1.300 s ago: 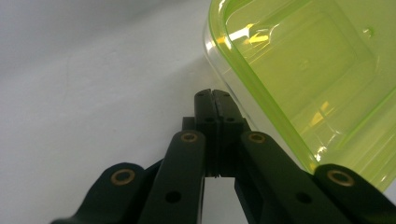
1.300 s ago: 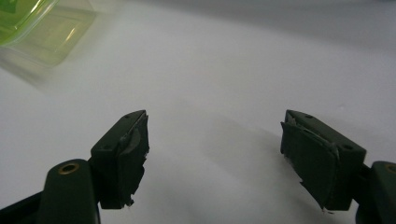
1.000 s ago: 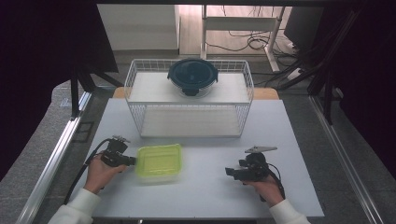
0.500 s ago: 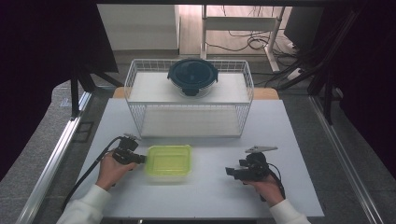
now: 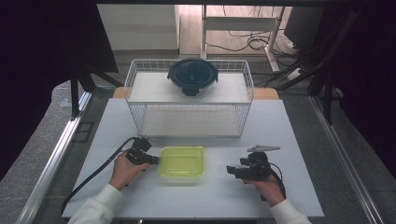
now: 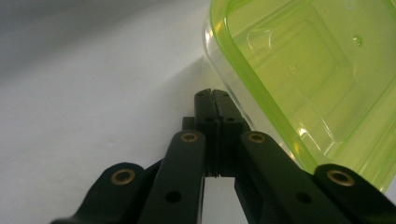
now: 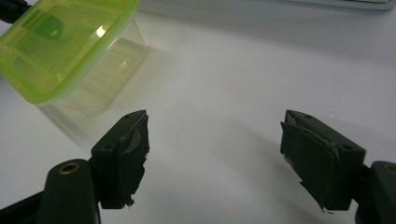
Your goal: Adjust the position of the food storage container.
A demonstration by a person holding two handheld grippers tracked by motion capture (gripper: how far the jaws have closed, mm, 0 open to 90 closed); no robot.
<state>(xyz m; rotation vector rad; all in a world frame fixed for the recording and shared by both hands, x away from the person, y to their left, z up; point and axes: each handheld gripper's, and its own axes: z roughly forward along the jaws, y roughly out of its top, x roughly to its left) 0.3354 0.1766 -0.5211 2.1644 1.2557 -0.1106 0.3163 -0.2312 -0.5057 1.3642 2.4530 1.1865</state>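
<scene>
Clear rectangular plastic container w/ lime-green lid (image 5: 182,161) sits flat on the white table (image 5: 280,130), front-centre, near the white wire basket (image 5: 243,93). Left gripper (image 5: 153,161) at its left edge, jaws pressed together on nothing; left gripper view shows the tips just beside the lid rim, touching or not I can't tell. Right gripper (image 5: 231,170) well apart, jaws wide, bare. Right gripper view shows the see-thru wall under the lid; high view doesn't.

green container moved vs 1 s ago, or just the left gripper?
Yes. The green container slid right across the table, pushed by the shut left gripper; it now sits under the wire basket's middle, not its left end.
</scene>
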